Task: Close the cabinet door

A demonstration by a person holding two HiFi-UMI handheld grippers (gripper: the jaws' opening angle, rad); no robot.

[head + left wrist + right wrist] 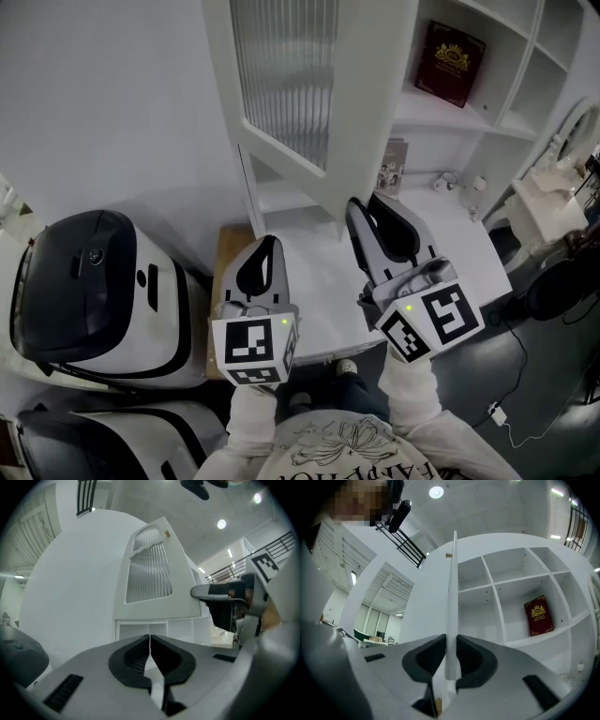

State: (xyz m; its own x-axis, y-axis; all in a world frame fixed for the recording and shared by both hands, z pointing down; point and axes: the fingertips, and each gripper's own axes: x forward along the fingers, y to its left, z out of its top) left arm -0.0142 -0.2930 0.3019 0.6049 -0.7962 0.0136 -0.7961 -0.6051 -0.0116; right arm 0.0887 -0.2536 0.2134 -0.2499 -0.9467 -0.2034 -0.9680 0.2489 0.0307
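White cabinet door point(281, 84) edge pinched between right gripper point(451, 639) jaws | left gripper point(150, 638) jaws closed together, empty

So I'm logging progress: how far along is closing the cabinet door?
Done: the right tongs grip the edge of the cabinet door. In hand: that hold; the door stands wide open, shelves exposed. Left: swinging it shut. The left tongs are shut, empty.

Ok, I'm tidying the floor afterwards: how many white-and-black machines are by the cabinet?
2. The first machine sits left of the cabinet; the second machine is nearer the camera, at the lower left corner, partly cut off. Others may be out of frame.
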